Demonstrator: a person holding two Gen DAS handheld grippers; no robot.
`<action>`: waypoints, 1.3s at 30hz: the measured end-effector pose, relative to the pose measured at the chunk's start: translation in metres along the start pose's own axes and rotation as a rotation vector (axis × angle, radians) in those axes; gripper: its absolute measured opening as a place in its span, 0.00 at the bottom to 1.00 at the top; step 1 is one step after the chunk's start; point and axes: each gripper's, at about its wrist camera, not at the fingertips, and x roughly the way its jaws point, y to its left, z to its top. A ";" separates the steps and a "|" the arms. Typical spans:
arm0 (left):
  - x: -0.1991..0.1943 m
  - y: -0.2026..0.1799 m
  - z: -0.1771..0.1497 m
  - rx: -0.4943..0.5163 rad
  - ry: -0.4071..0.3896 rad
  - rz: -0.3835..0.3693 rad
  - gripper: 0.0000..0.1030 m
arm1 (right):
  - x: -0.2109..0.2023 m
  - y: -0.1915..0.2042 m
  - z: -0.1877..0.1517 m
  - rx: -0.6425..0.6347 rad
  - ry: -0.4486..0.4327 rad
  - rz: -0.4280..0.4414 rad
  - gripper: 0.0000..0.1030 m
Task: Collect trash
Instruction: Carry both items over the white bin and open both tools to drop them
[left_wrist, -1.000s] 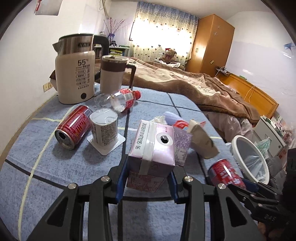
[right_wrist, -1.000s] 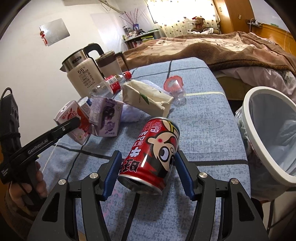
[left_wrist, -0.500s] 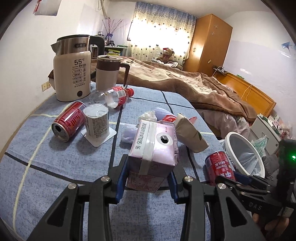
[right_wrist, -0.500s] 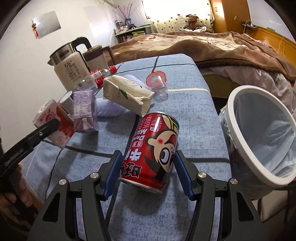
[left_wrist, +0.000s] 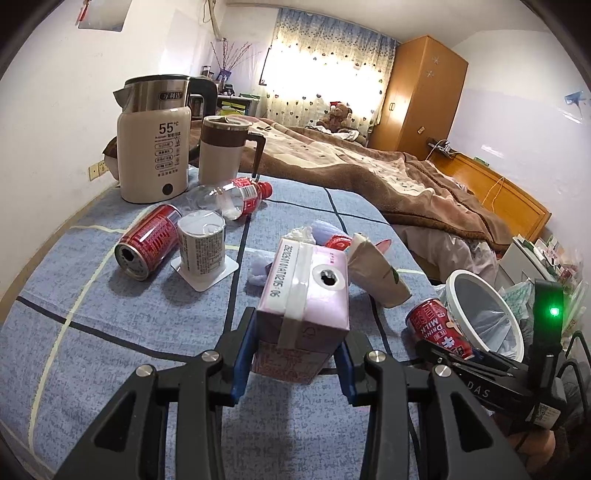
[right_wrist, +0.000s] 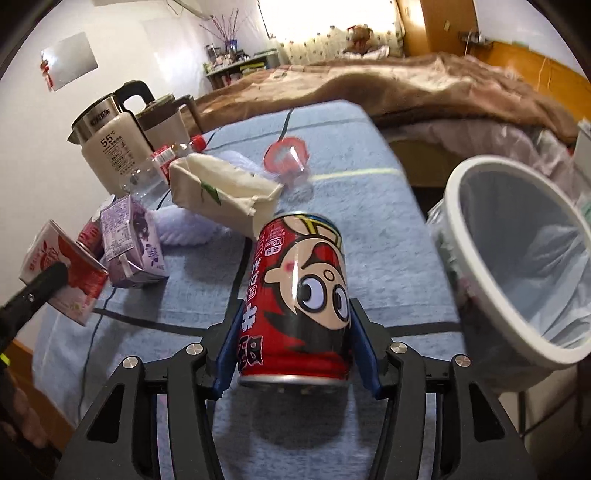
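Since the earlier frames, the red milk can (right_wrist: 299, 299) has been swung from a leftward lean to nearly upright between the blue pads, and the jaws of the right gripper (right_wrist: 297, 347) have just been closing on it; the pads are pressed on its sides. Its long axis is seen running away from the camera, with the rimmed end toward the gripper and the far end toward the tan carton (right_wrist: 221, 195) lying on the bench (right_wrist: 369, 229). The can is held above the blue cloth, just left of the white-rimmed trash bin (right_wrist: 480, 266).

A pink milk carton (left_wrist: 306, 306) is clamped in the left gripper (left_wrist: 295, 365), its pads closed on the lower sides. The carton is held upright, its punctured top face turned up and its long top edge pointing away toward the bed. Behind it on the bench are left a red can (left_wrist: 146, 240) lying on its side with the opening toward the camera, an inverted cup (left_wrist: 201, 245), and a plastic bottle (left_wrist: 236, 195) lying with its cap to the right.
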 end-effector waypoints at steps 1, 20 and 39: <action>0.000 -0.001 0.000 0.000 -0.001 0.002 0.39 | -0.002 -0.001 0.000 0.002 -0.008 0.012 0.52; 0.010 -0.071 0.013 0.110 0.002 -0.140 0.39 | -0.062 -0.042 0.016 0.050 -0.154 0.048 0.52; 0.075 -0.214 0.014 0.276 0.133 -0.404 0.39 | -0.075 -0.179 0.029 0.230 -0.142 -0.150 0.52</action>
